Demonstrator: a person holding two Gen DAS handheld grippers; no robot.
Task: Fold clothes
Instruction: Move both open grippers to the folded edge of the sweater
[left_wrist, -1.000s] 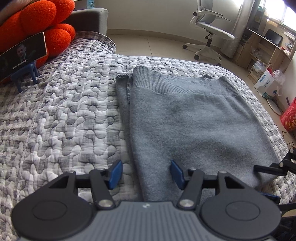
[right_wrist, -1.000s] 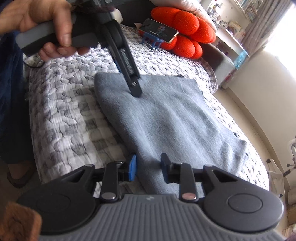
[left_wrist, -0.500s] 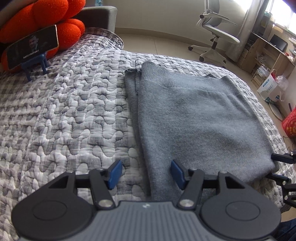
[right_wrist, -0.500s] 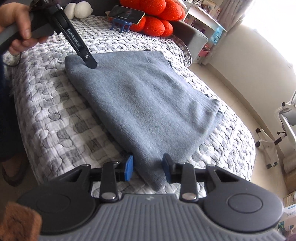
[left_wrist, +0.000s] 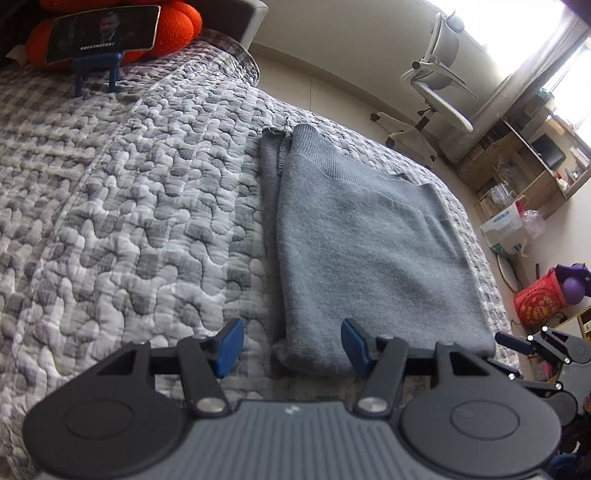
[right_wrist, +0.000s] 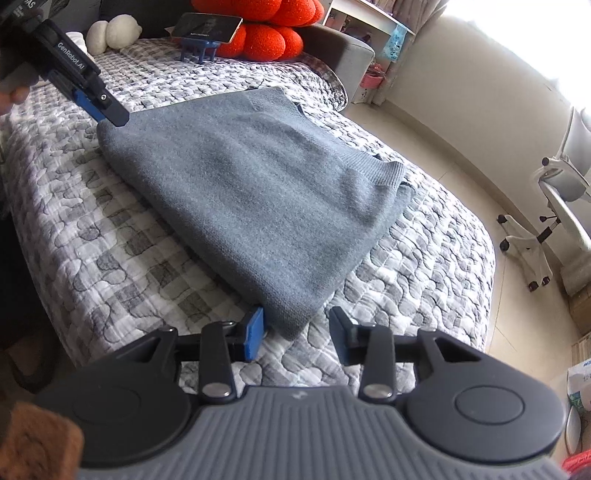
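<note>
From my left camera, the right gripper (left_wrist: 517, 341) shows only as a few black links at the frame's right edge; its pads are out of sight. My right camera cuts the left gripper (right_wrist: 110, 110) off at the top left corner, with just a fingertip of the hand (right_wrist: 13, 96) holding it. The sweater's (right_wrist: 258, 192) lower layers are hidden under its top fold. The phone (left_wrist: 103, 31) screen's caption is too small to read. The orange cushion (left_wrist: 177, 22) runs off the top.
</note>
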